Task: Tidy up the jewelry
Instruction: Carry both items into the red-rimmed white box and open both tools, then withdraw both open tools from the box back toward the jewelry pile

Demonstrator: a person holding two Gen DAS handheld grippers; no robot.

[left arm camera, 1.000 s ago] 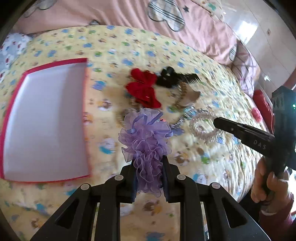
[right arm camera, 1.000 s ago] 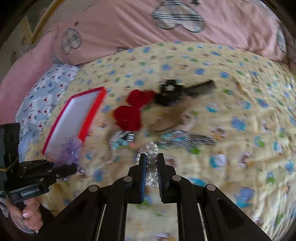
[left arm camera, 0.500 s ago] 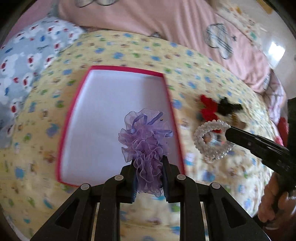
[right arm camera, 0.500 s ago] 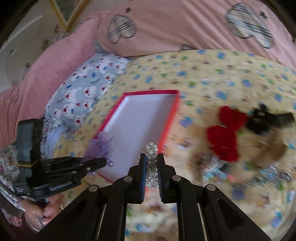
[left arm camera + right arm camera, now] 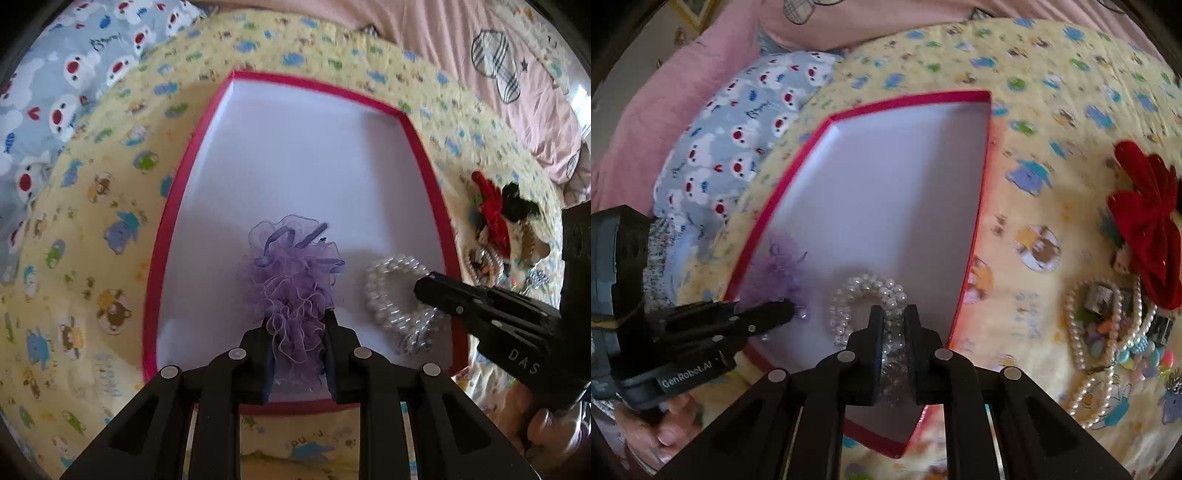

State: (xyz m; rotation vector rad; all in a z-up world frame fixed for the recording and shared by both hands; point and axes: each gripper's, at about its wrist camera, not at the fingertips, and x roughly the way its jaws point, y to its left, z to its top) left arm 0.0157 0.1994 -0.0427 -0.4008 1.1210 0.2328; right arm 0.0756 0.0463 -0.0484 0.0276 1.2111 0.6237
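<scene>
I count one red-rimmed box [image 5: 424,155], with one purple scrunchie [image 5: 291,269] and one pearl bracelet [image 5: 391,291] over it. Right of the box: one red bow [image 5: 1148,218], one black clip [image 5: 517,203], one pearl necklace [image 5: 1082,332].

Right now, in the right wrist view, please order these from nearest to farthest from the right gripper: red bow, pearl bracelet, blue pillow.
1. Pearl bracelet: held in the right gripper, over the box.
2. Red bow: right side, on the yellow sheet.
3. Blue pillow: far left, beyond the box.
</scene>
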